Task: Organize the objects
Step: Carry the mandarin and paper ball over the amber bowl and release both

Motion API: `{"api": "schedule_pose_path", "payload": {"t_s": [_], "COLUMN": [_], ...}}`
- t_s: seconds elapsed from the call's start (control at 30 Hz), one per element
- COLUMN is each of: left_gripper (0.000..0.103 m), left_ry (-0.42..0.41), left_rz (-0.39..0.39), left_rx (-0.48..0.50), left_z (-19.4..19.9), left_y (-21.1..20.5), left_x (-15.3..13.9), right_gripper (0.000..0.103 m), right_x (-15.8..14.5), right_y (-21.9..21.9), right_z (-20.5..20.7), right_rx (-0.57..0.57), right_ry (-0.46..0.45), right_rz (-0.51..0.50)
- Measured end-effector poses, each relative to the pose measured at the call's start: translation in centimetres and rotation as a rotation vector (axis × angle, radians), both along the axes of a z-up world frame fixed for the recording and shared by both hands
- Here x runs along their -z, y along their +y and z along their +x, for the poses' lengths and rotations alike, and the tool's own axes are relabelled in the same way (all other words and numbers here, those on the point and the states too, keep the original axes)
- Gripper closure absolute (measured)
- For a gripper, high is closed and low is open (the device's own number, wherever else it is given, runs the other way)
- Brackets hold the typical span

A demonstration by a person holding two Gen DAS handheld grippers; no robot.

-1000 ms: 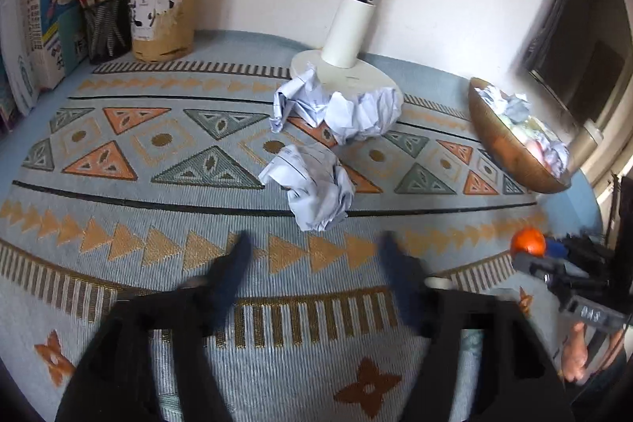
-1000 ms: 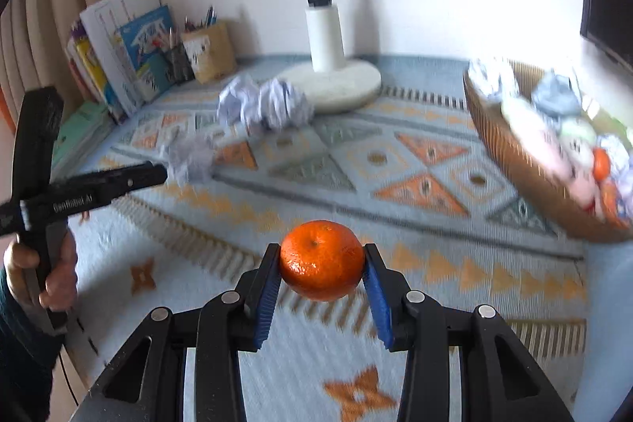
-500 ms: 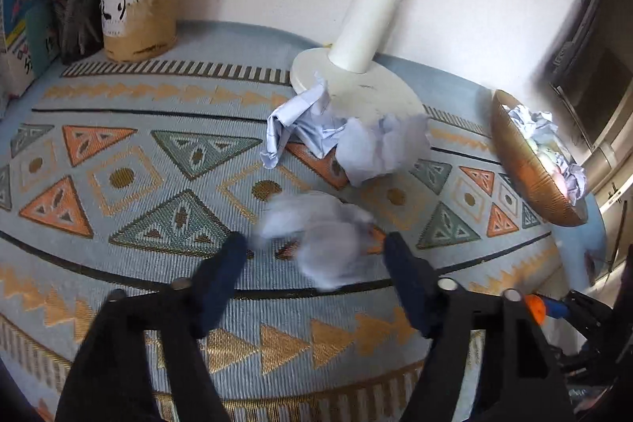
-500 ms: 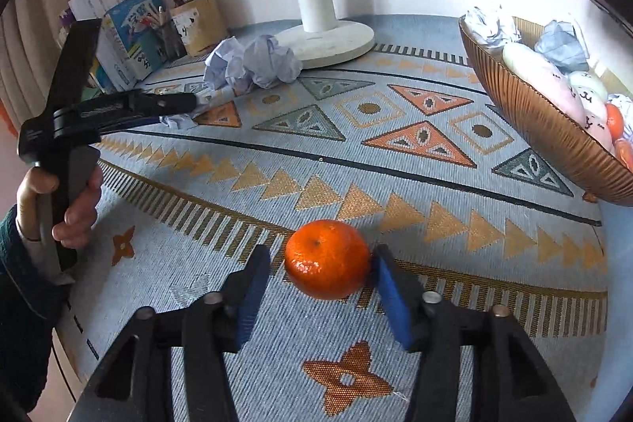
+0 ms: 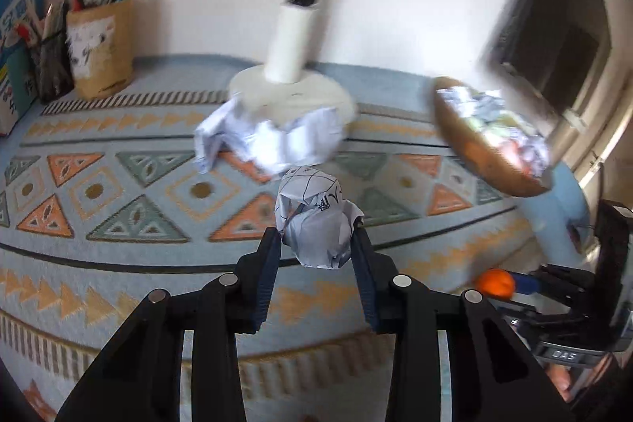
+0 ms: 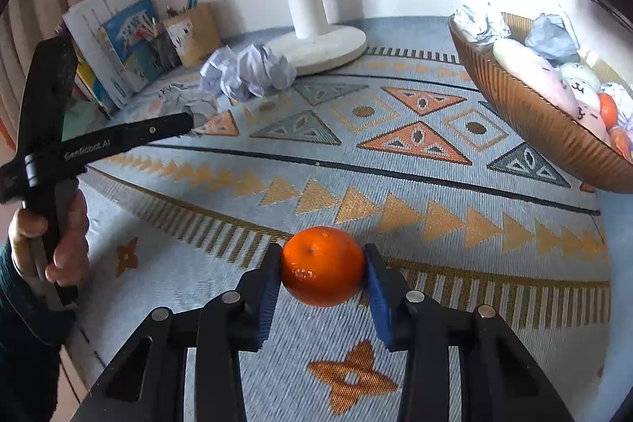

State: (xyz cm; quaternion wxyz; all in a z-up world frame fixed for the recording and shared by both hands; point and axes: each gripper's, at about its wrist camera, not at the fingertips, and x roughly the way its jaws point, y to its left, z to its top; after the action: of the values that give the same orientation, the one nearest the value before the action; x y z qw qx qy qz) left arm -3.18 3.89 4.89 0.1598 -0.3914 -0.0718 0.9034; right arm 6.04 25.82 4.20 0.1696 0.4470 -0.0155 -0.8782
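The crumpled paper ball (image 5: 316, 224) sits between the pads of the left tongs (image 5: 316, 248), which are closing on it; it looks lifted clear of the patterned surface (image 5: 118, 263), in front of the lamp base (image 5: 292, 93). The right tongs (image 6: 322, 269) are closing on the orange (image 6: 322, 265), pads pressing its sides. Both loads likely belong in the bowl (image 6: 534, 121), right of the lamp base. Squeeze the paper lightly, carry it over the rim, then release.
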Motion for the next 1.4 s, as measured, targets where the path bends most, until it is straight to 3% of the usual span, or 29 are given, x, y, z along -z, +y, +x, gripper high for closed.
{"api": "schedule_pose_path", "payload": {"t_s": [0.17, 0.4, 0.53, 0.67, 0.8, 0.87, 0.93, 0.97, 1.0, 1.07, 1.13, 1.27, 1.4], "left_gripper": [0.07, 0.07, 0.07, 0.07, 0.07, 0.07, 0.06, 0.047, 0.025, 0.009, 0.009, 0.009, 0.009], "left_ry": [0.064, 0.089, 0.133, 0.122, 0.11, 0.106, 0.128, 0.143, 0.148, 0.15, 0.154, 0.125, 0.126], "left_rz": [0.003, 0.119, 0.085, 0.049, 0.023, 0.026, 0.007, 0.0, -0.008, -0.006, 0.02, 0.082, 0.118], "left_rx": [0.075, 0.282, 0.324, 0.352, 0.366, 0.369, 0.357, 0.351, 0.351, 0.341, 0.321, 0.256, 0.131], "left_z": [1.1, -1.5, -4.0, -6.4, -7.2, -7.4, -7.3, -7.1, -6.9, -6.6, -6.3, -5.6, -3.4], "left_y": [3.9, 12.7, 18.0, 22.5, 24.8, 25.2, 25.8, 25.9, 26.0, 25.3, 23.8, 19.3, 13.1], "left_x": [-3.2, -7.5, -8.5, -7.4, -6.0, -5.5, -5.2, -5.2, -5.2, -5.3, -5.6, -6.0, -6.4], "right_gripper": [0.064, 0.064, 0.064, 0.064, 0.064, 0.064, 0.064, 0.064, 0.063, 0.056, 0.046, 0.044, 0.044], "right_x": [-2.7, -9.6, -13.2, -14.3, -13.3, -12.8, -12.1, -11.6, -11.2, -10.5, -10.2, -10.3, -11.0], "right_y": [2.6, 9.1, 13.7, 19.3, 22.2, 22.5, 22.7, 23.0, 23.0, 23.5, 23.9, 24.3, 23.1], "right_z": [1.7, 3.6, 2.2, -1.1, -4.0, -4.7, -5.2, -5.5, -5.8, -6.1, -5.8, -4.4, -2.9], "right_rx": [0.048, 0.191, 0.328, 0.464, 0.498, 0.497, 0.502, 0.502, 0.497, 0.493, 0.503, 0.511, 0.492], "right_ry": [0.069, 0.276, 0.368, 0.347, 0.285, 0.269, 0.255, 0.24, 0.223, 0.184, 0.186, 0.196, 0.201], "right_rz": [-0.041, 0.025, 0.055, -0.043, -0.13, -0.144, -0.141, -0.147, -0.153, -0.174, -0.184, -0.221, -0.266]}}
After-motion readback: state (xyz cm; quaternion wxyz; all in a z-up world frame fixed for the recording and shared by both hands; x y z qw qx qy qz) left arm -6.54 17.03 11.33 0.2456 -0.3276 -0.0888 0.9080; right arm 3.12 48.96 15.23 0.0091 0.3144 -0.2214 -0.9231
